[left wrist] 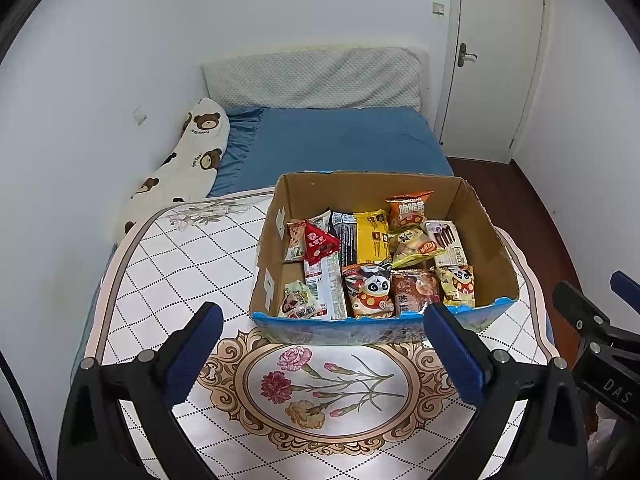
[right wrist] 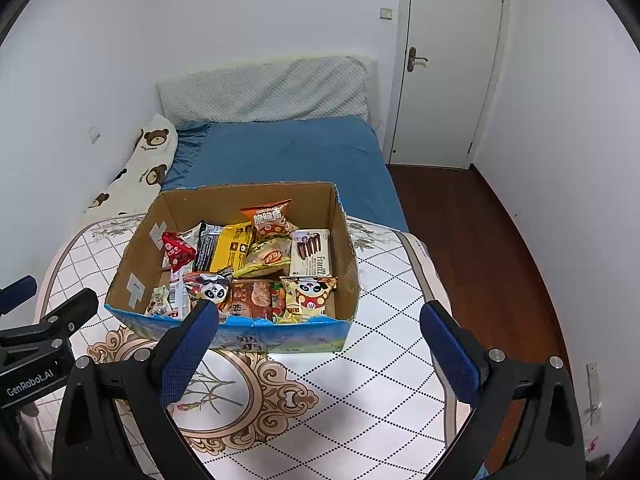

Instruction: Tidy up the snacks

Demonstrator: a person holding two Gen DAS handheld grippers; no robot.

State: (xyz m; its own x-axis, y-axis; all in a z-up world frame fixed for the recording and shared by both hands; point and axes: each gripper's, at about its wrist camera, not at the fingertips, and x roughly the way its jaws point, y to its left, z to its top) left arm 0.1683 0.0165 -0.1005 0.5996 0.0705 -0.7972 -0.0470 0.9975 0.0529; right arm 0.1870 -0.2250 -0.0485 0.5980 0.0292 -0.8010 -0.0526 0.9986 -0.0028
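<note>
An open cardboard box [left wrist: 486, 236] [right wrist: 340, 236] stands on a round table with a flowered cloth [left wrist: 320, 392] [right wrist: 360, 380]. Several snack packets fill it: a yellow packet [left wrist: 371, 242] [right wrist: 234, 248], a red triangular packet [left wrist: 319, 242] [right wrist: 178, 250], panda bags [left wrist: 370, 290] [right wrist: 308, 294], an orange chip bag [left wrist: 408, 208] [right wrist: 270, 216]. My left gripper [left wrist: 322, 318] is open, near the box's front wall, with nothing between its fingers. My right gripper [right wrist: 320, 318] is also open and holds nothing, level with the box's front right corner. Each gripper shows at the edge of the other's view.
Behind the table lies a bed with a blue sheet [left wrist: 340, 140] [right wrist: 288, 152], a grey headboard cushion [left wrist: 312, 80] and a bear-print pillow [left wrist: 188, 160] [right wrist: 136, 172]. A white door [left wrist: 496, 56] [right wrist: 448, 60] and dark wood floor [right wrist: 480, 240] lie to the right.
</note>
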